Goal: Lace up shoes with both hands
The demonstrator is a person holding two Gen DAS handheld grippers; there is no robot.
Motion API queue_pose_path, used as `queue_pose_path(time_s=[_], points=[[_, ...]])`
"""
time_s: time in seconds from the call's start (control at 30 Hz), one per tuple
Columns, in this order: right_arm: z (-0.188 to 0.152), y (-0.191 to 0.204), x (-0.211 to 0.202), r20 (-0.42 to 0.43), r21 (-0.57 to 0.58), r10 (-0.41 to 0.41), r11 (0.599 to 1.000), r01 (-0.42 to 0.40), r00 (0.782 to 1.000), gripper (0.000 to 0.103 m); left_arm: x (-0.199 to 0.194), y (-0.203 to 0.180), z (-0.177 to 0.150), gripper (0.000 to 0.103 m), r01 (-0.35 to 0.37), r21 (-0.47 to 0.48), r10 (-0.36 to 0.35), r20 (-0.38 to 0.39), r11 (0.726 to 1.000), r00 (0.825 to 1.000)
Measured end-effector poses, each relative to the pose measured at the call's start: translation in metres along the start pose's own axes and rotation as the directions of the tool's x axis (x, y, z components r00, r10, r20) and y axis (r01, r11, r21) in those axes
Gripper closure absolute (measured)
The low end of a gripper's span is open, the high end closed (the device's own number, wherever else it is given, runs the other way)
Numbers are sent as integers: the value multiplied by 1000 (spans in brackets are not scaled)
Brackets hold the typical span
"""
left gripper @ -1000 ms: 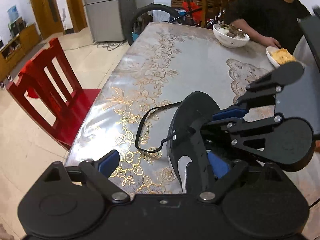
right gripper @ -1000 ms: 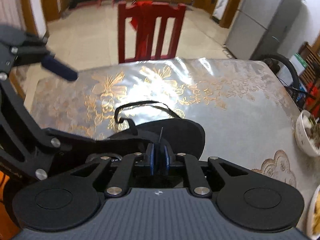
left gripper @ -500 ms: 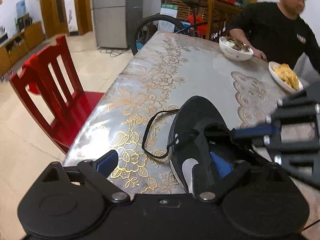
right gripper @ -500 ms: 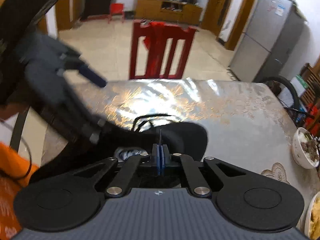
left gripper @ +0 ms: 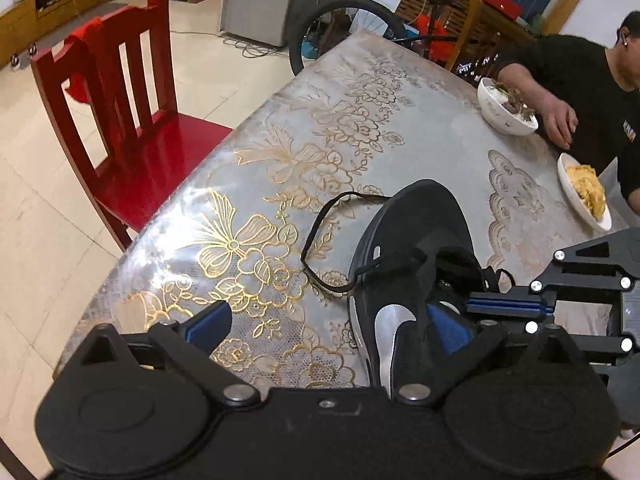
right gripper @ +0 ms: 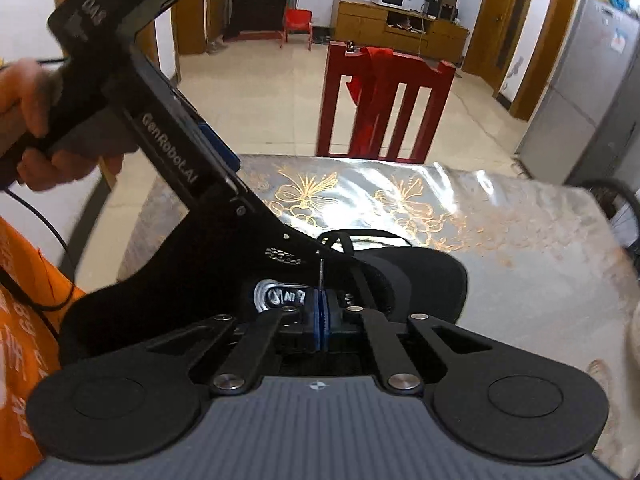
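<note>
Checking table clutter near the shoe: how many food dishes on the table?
2. A white bowl at the far right edge by a seated person's hand, and a plate of yellow food nearer, right of the shoe. More could sit outside the frame.

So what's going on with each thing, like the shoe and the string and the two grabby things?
Black sneaker: on the table, only partly laced.
Black shoelace: loose loop lying on the floral tablecloth, tip pinched.
Left gripper: open wide, holding nothing.
Right gripper: shut on the lace tip.
White bowl: full of food.
Red wooden chair: empty seat.
</note>
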State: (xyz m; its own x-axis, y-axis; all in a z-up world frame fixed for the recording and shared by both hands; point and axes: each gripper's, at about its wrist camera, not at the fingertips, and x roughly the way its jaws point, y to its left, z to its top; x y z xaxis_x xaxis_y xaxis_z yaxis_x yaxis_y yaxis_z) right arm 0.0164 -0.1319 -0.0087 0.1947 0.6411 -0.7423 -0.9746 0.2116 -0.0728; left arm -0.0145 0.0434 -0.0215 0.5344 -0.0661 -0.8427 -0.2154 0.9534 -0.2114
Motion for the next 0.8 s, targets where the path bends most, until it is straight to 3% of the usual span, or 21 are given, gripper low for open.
queue_pose_path(time_s=[0.2,0.53,0.8], points=[[-4,7,2,50,-10,7,1000,-6,999,100,0,-1,0,0,-15,-8,15,-10,1000,1000],[-6,-2,8,19,69,-4,998,3,1000,99,1,-2,0,0,-15,-6,14,-10,1000,1000],[-8,1,3,55,54,22,998,-25,998,99,2,0,0,0,-8,-15,7,-14,1000,1000]])
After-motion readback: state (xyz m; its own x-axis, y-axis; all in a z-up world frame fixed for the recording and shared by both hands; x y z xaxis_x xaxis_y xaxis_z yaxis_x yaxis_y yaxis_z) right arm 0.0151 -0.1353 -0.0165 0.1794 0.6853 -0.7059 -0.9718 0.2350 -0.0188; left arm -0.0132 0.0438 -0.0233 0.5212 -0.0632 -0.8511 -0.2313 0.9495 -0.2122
